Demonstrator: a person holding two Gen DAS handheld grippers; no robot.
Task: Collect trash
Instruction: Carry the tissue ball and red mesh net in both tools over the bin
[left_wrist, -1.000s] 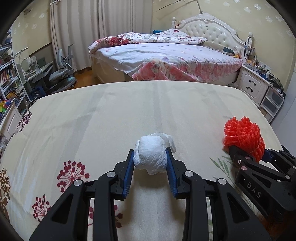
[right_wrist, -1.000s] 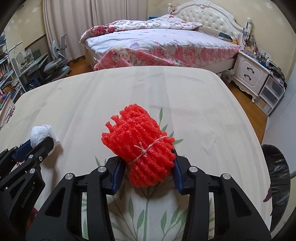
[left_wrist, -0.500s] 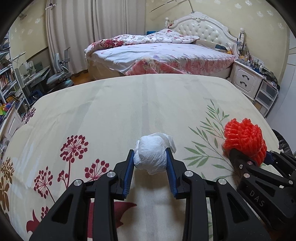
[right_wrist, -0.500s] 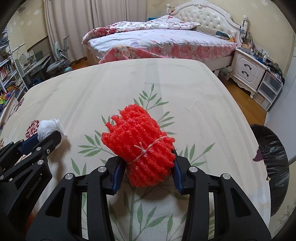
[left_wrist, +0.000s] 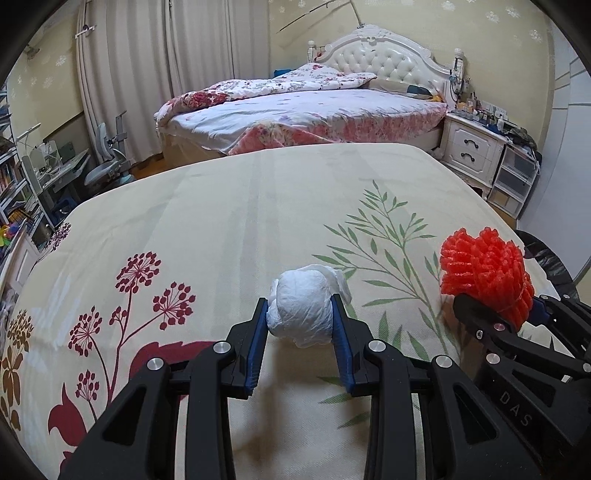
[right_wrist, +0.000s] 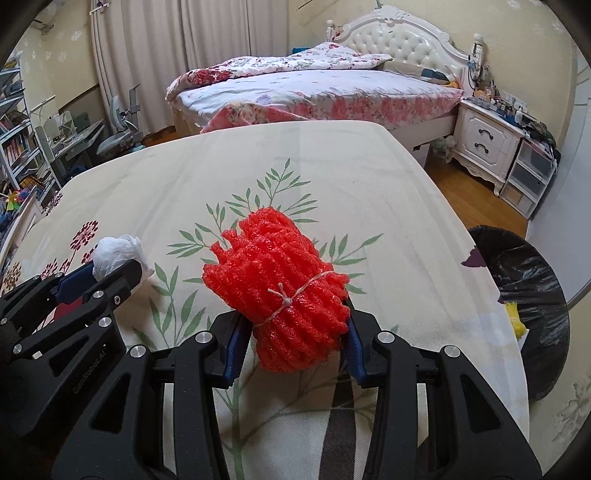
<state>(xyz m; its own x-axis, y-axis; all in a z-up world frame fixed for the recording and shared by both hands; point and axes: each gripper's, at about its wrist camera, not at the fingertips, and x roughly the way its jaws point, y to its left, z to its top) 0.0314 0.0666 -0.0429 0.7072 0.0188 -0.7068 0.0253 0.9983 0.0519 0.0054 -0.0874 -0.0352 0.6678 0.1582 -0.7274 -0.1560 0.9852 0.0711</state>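
My left gripper (left_wrist: 300, 321) is shut on a crumpled white tissue wad (left_wrist: 301, 314) and holds it above the cream floral cloth (left_wrist: 221, 221). My right gripper (right_wrist: 293, 332) is shut on a red foam-net bundle (right_wrist: 280, 295) tied with string. The red bundle also shows in the left wrist view (left_wrist: 485, 269), to the right of the tissue. The tissue shows at the left in the right wrist view (right_wrist: 118, 253). A bin lined with a black bag (right_wrist: 528, 280) stands beyond the cloth's right edge, with something yellow inside.
The cloth-covered surface ends at a rounded right edge (right_wrist: 461, 229) above a wooden floor. A bed (left_wrist: 306, 110) stands behind, a white nightstand (left_wrist: 472, 155) to its right, a desk and chair (left_wrist: 103, 166) at the left.
Both grippers have drawn back and to the right over the cloth with their loads; more of the plant print and the black bin have come into view.
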